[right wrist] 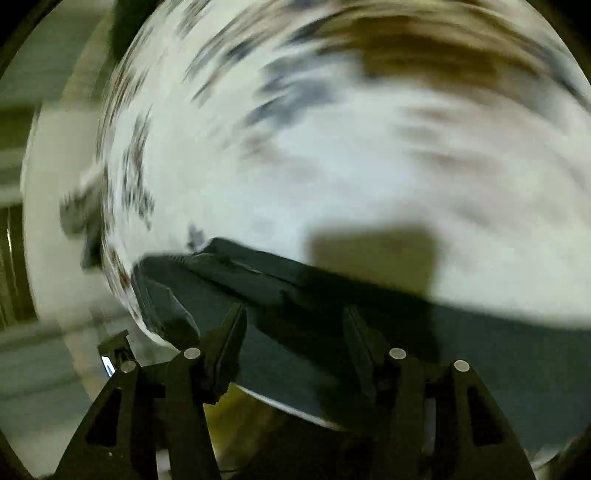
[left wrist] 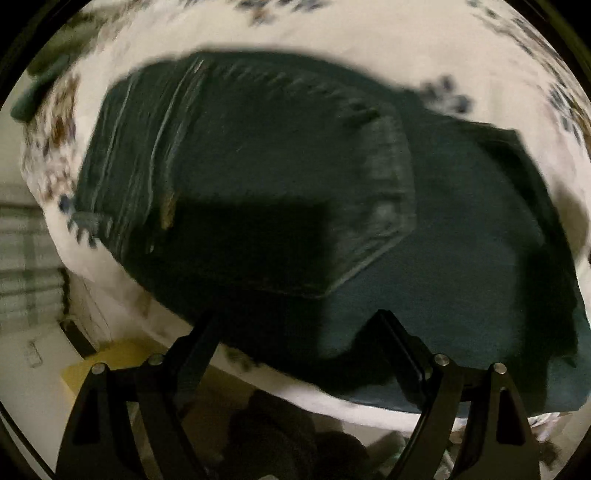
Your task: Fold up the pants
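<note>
Dark teal-black pants point(left wrist: 295, 177) lie folded on a white flower-print bed, back pocket up and waistband at the left. My left gripper point(left wrist: 297, 325) is open and empty, its fingers spread just above the pants' near edge. In the right wrist view, which is motion-blurred, the pants point(right wrist: 369, 332) show as a dark band along the bed's near edge. My right gripper point(right wrist: 295, 317) is open and empty over that band, its fingers wide apart.
The white bedsheet point(left wrist: 369, 26) with blue and brown flowers surrounds the pants. The bed's near edge point(left wrist: 147, 314) drops to a floor with a yellow object point(left wrist: 110, 362) and dark shapes point(left wrist: 280, 435). A wall and a pale surface point(right wrist: 40, 221) are at the left.
</note>
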### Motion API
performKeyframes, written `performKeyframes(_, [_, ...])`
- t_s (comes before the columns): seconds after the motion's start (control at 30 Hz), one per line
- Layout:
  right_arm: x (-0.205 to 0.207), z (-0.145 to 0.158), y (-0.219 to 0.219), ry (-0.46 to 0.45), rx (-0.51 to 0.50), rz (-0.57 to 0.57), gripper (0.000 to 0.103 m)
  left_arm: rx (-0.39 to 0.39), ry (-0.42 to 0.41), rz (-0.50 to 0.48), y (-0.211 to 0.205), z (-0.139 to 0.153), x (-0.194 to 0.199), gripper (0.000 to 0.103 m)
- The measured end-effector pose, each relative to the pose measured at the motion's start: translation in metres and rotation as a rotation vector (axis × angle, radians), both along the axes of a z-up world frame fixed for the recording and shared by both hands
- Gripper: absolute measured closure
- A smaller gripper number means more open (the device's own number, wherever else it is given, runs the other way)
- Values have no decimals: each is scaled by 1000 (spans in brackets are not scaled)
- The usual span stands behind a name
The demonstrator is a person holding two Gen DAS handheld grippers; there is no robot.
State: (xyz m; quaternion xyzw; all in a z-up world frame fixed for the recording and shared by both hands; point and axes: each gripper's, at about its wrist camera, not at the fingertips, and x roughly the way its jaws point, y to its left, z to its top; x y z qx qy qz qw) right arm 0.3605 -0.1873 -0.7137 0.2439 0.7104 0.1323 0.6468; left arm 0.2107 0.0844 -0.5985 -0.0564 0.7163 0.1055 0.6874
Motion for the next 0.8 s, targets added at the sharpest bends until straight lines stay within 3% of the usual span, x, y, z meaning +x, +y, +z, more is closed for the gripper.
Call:
performKeyframes(0.1, [28,-24,69,37,-75,204,46,-37,10,13,7,-3,-8,17])
performKeyframes(0.2, [33,-42,102,63,-182,322,50,-89,28,31,18,-6,-12,17])
performKeyframes(0.23, [33,-42,106,42,-217,339,71,-104,34,35,23,-8,-9,17])
performKeyframes(0.27, [35,-39,109,25,-255,348,101,-117,39,39,26,-9,-9,17])
performKeyframes(0.47, [52,-3,75,-42,-291,138,103,-157,25,115,78,3,-24,17])
performKeyframes(0.6, [39,5,41,9,-222,-1,102,-162,-8,233,123,14,-31,17])
performKeyframes(0.63, [32,10,30,31,-190,-29,97,-169,-20,280,139,15,-31,17])
performKeyframes(0.7, [3,21,14,58,-139,-110,71,-179,-28,338,147,14,-29,17])
performKeyframes(0.73, [-13,23,7,76,-118,-155,50,-185,-31,372,158,12,-25,17])
performKeyframes(0.8, [-57,18,-2,141,-66,-274,44,-208,-37,418,170,7,-17,17])
